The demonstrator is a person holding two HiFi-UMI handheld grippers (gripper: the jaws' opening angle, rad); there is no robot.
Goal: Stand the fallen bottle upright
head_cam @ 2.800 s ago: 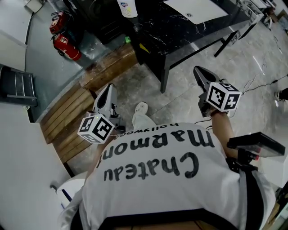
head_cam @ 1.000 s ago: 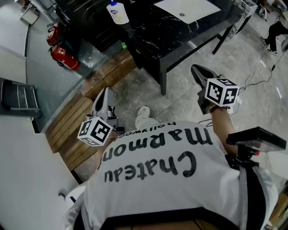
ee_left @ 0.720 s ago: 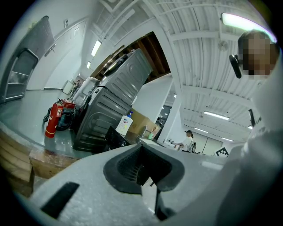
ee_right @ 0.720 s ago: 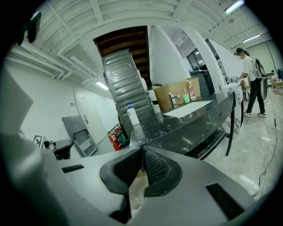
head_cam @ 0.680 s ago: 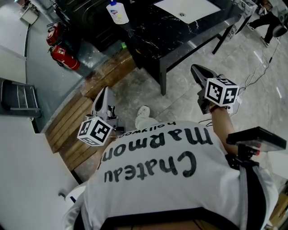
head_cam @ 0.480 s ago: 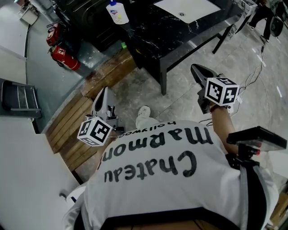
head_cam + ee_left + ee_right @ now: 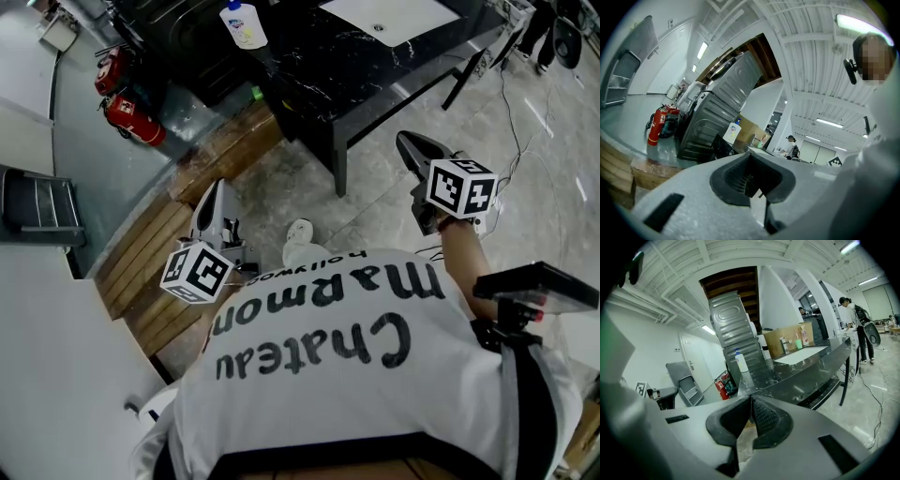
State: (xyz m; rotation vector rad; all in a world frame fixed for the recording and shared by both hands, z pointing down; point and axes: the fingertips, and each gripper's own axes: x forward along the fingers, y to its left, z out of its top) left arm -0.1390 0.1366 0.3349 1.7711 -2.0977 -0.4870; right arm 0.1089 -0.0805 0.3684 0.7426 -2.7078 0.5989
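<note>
A white bottle [image 7: 242, 23] with a blue cap stands upright at the far left end of the black marble table [image 7: 356, 66]. The right gripper view shows this bottle [image 7: 740, 363] upright on the table top, and in the left gripper view the bottle [image 7: 732, 132] appears far off. Both grippers hang in the air in front of the person's chest, well short of the table. My left gripper [image 7: 217, 187] is shut and empty, pointing level. My right gripper [image 7: 405, 141] is also shut with nothing between its pads, tilted slightly down toward the table.
Two red fire extinguishers [image 7: 127, 111] stand on the floor at left, near wooden planks [image 7: 150, 244]. A white sheet [image 7: 389, 14] lies on the table. A cable [image 7: 525, 131] runs across the tiled floor at right. Another person [image 7: 855, 322] stands beyond the table's far end.
Both grippers have kept their places and stayed shut. The person in the background at upper right has walked further off; the head view shifted slightly since the earliest frame.
</note>
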